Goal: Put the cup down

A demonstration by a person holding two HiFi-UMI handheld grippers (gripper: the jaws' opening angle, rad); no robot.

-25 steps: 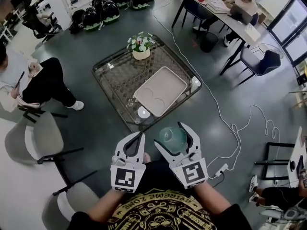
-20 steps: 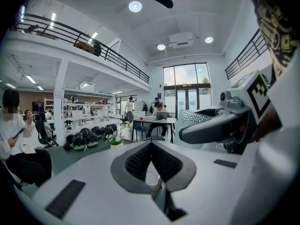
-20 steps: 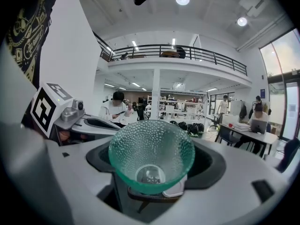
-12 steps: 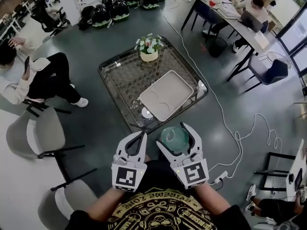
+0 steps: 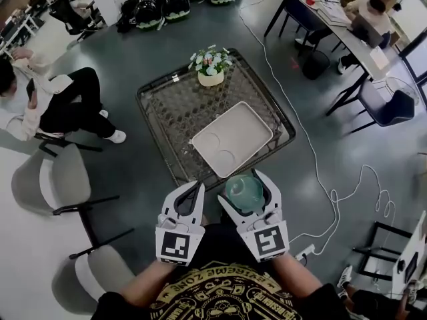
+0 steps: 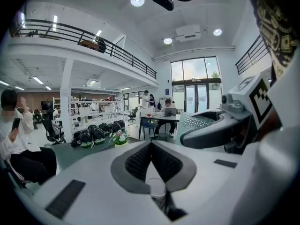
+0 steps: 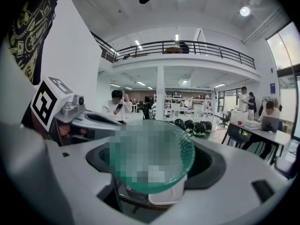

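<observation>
Clamping the right gripper (image 5: 242, 186) on a green glass cup (image 5: 244, 195), jaws closing on its sides, up in the air and off the table. Pressing the left gripper (image 5: 197, 187) shut on nothing, just beside it. Hovering with both just short of the near edge of a glass-topped table (image 5: 172, 109). Looking past them onto a cream tray (image 5: 248, 128) lying on the glass, then a pot of flowers (image 5: 211, 68) at the far edge. Looking further left to a person (image 5: 59, 105) sitting on a chair.

bright ceiling lights | fisheye-bent edges | near parts blurred
</observation>
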